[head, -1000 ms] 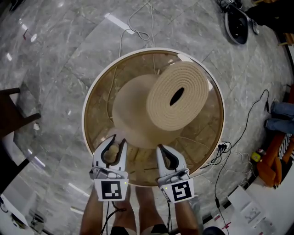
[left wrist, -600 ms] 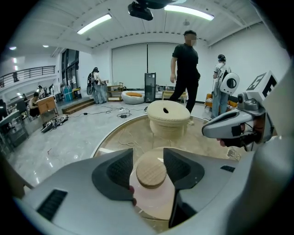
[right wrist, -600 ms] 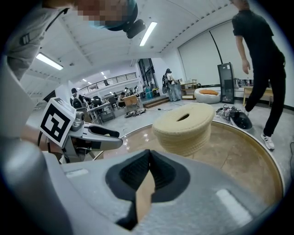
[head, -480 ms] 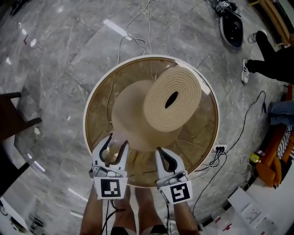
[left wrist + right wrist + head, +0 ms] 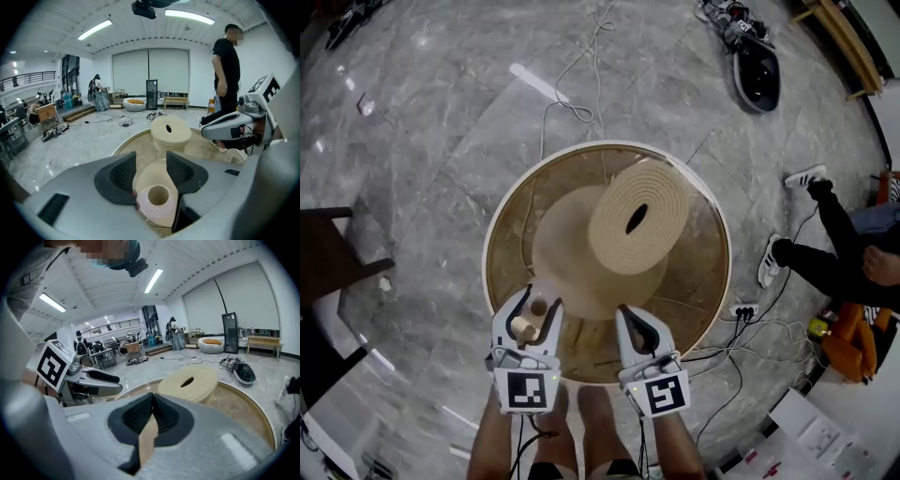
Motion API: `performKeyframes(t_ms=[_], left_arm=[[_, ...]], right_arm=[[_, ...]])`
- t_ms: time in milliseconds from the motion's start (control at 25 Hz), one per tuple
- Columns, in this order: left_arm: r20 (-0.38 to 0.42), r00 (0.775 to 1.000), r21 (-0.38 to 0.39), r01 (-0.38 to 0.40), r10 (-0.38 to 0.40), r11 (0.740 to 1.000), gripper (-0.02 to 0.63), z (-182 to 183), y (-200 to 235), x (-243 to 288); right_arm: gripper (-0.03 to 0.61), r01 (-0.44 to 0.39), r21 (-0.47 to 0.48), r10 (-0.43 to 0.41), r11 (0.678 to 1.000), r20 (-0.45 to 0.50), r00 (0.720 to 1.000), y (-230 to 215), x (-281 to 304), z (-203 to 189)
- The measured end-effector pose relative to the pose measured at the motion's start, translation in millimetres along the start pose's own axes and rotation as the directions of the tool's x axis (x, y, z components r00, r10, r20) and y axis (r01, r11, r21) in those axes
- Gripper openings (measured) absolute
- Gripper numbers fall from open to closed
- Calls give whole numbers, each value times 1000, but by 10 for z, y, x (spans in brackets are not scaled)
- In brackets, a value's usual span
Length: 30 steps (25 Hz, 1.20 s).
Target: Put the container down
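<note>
Container, head view: small beige container [image 5: 523,325] with a round hole in its top sat low on the near edge of the round table [image 5: 492,234], between the prongs of the left gripper [image 5: 540,298].
Left claw, head view: jaws spread, container in the gap.
Right claw, head view: right gripper [image 5: 625,311] just beside the left one over the table's near edge, tips together.
Table middle, head view: large ribbed beige form [image 5: 661,202] with a dark slot in its top; couldn't tell if it stood above or under the glass.
Floor, head view: grey marble, loose cables [image 5: 572,66], a seated person's legs [image 5: 825,267] at right.
Container, left gripper view: container [image 5: 150,176] lay between and below the dark pads.
Left claw, left gripper view: left gripper [image 5: 151,157] jaws had just been opening and stood wide; pads did not press the container.
Beyond, left gripper view: ribbed form [image 5: 171,131] ahead, right gripper [image 5: 206,131] at right, a person [image 5: 227,70] standing behind.
Right claw, right gripper view: right gripper [image 5: 152,397] jaws closed tip to tip, nothing seen gripped.
Beyond, right gripper view: ribbed form [image 5: 201,383] ahead, left gripper [image 5: 110,380] at left.
</note>
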<state>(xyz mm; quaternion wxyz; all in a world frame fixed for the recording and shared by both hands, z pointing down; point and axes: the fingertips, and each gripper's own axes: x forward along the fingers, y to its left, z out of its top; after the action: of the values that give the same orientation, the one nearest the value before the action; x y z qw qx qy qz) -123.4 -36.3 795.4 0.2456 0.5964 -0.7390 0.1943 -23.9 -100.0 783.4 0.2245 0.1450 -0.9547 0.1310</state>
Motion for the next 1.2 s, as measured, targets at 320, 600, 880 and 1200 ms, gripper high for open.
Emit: performKeyframes(t_ms=[320,600,880,1200], left_arm=[[40,999,18,9,-9,1000,179,574,-79,-345],[118,993,38,1,-5,999,149,1262,-78,-677],[174,985,58,9,-19,998,119,1915,-80,-1013],[211,976,188,17,-57,982,84,2447,-121,-1380]], right_arm=[[0,33,-8,-32,999,45,998,-13,-260,600],[0,70,-19,-68,997,86,994,-39,-554,1208],[0,111,-27,-106,994,140,985,-48,-851,1784],[0,154,-35,-144,988,202,969,-60,-1260,2446]])
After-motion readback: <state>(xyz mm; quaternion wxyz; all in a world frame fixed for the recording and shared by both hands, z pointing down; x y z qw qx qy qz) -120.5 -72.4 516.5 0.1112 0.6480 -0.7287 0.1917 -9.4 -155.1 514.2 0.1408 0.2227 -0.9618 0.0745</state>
